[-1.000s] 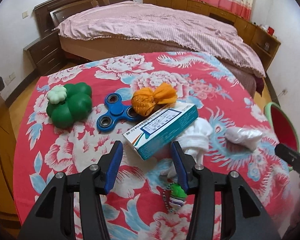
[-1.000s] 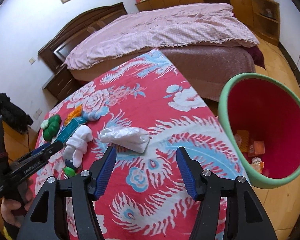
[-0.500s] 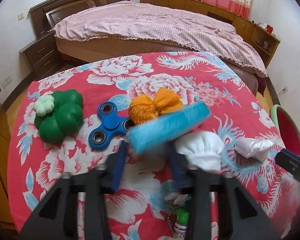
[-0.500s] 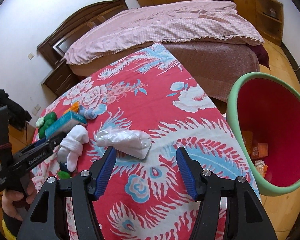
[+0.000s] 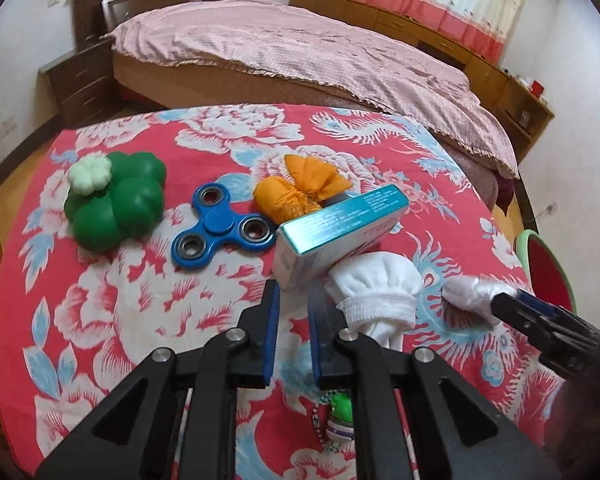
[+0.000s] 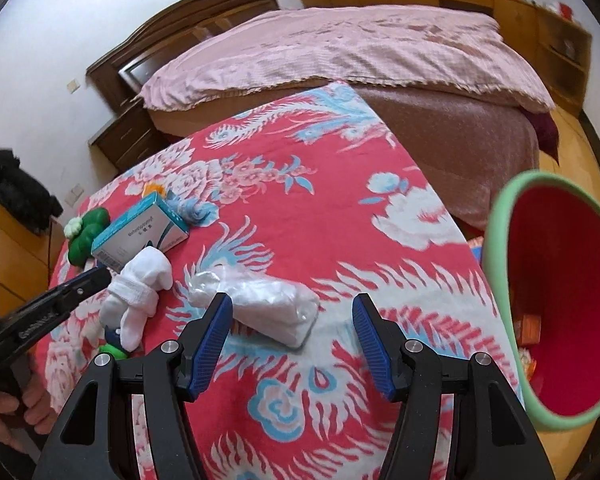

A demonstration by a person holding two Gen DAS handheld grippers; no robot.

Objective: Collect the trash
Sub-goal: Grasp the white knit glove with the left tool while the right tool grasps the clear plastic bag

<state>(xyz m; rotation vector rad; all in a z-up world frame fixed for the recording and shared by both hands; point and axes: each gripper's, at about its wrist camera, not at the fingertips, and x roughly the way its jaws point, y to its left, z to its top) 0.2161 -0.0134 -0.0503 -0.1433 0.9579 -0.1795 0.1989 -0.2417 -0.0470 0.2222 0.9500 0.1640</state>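
My left gripper is shut on the near end of a teal and white medicine box, which is tilted up on one long edge. The box also shows in the right wrist view, held by the left gripper. My right gripper is open, just short of a crumpled clear plastic bag on the red floral tablecloth. The bag's end shows in the left wrist view. A green-rimmed red trash bin stands off the table's right edge with some trash inside.
On the cloth lie a green clover toy, a blue fidget spinner, an orange wrapper bundle, a white sock and a small green keychain. A bed stands beyond the table.
My left gripper moved forward and shut on the medicine box, tipping it onto its edge and lifting it. My right gripper moved closer to the plastic bag and stayed open.
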